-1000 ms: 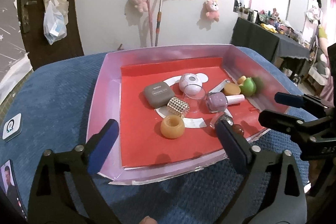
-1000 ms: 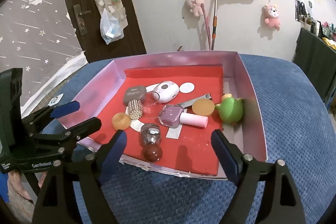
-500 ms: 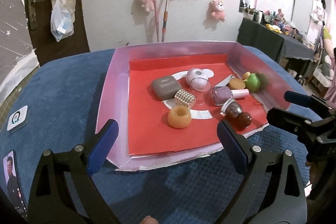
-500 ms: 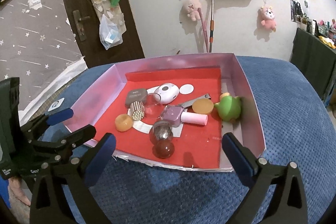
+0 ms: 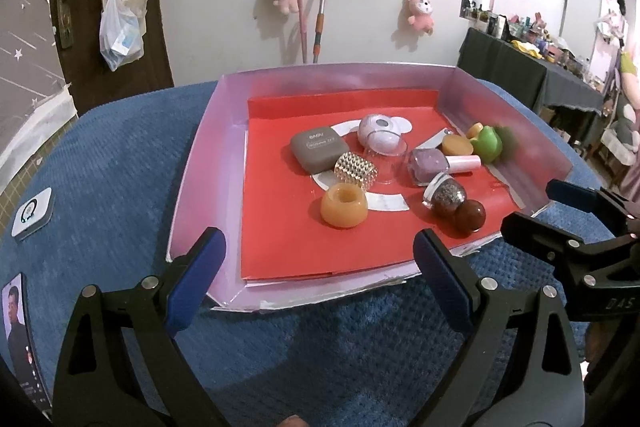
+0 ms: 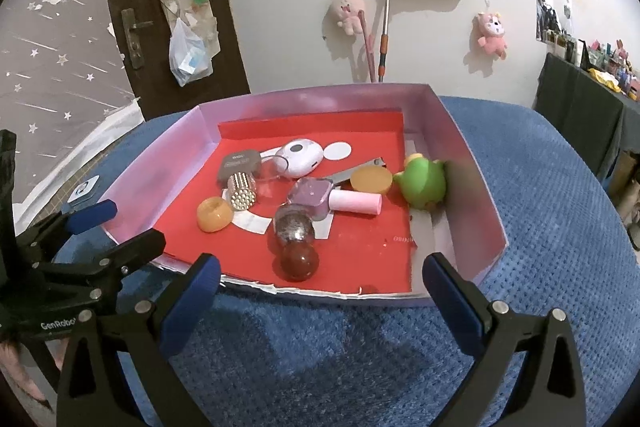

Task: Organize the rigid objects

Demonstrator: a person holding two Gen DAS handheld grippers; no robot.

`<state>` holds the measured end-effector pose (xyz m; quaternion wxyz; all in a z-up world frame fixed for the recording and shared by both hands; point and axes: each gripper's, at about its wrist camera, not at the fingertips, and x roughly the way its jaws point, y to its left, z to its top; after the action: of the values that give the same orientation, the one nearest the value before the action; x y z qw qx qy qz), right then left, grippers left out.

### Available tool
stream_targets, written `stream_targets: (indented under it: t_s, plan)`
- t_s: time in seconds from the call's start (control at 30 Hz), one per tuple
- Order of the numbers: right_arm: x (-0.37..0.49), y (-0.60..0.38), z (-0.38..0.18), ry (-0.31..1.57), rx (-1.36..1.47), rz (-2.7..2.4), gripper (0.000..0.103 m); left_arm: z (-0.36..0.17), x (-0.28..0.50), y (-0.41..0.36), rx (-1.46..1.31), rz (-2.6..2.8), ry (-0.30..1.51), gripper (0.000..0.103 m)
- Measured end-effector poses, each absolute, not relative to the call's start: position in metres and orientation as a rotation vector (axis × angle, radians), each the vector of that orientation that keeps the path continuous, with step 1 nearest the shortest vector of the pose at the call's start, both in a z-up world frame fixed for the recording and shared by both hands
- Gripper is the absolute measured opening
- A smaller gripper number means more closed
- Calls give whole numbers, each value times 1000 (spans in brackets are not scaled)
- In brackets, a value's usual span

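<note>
A blue textured surface (image 5: 120, 163) carries a lilac tray (image 5: 208, 131) with a red liner. In the tray lie a grey case (image 5: 318, 151), an orange ring (image 5: 344, 205), a nail polish (image 5: 430, 165), a glitter bottle (image 5: 446, 197) and a green toy (image 5: 486, 145) by the right wall. Both tools, left (image 5: 316, 271) and right (image 6: 320, 291), hover at the near rim with fingers spread, holding nothing. Behind stand a white wall with pink plush toys (image 6: 346, 11), a brown door (image 6: 132, 7) and a cluttered dark table (image 5: 532, 67).
</note>
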<state>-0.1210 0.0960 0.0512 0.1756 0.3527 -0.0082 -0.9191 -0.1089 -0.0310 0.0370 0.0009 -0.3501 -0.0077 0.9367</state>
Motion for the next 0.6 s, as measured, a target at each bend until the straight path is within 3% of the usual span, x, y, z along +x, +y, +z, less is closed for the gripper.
stream_targets:
  t_s: [0.6]
  plan:
    - [-121,96,48,-28,1003,-2603,103,28,-112,-32,-1135,2911,-62,96]
